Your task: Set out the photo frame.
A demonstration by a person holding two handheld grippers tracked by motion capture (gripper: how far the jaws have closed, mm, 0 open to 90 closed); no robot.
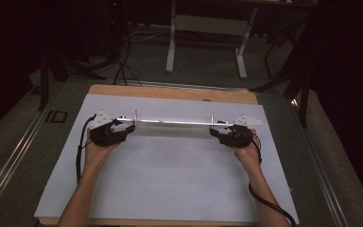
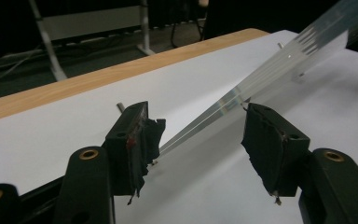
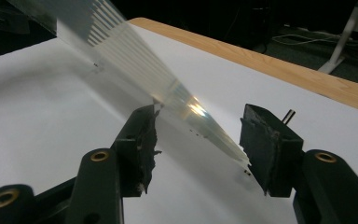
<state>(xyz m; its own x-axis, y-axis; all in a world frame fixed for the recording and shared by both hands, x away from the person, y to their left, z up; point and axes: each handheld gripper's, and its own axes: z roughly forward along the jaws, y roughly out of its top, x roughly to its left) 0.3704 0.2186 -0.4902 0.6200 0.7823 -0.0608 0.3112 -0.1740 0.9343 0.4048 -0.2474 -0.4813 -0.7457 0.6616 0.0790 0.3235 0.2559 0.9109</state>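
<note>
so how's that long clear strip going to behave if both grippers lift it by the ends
The clear strip is long, thin and looks like smooth glossy plastic, so it would probably feel light and might slip between the pads. It spans straight between the left gripper and right gripper, so it seems fairly stiff, though the middle may sag or flex a little.

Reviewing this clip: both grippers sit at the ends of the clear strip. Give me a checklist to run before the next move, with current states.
1. Left gripper jaws spread around the clear strip: ok, open.
2. Right gripper jaws spread around the other end: ok, open.
3. Strip centred between the left pads: not ok, it runs close to one pad.
4. Strip lying flat on the white sheet: cannot tell.
5. Small pins clear of the jaws: cannot tell.
</note>
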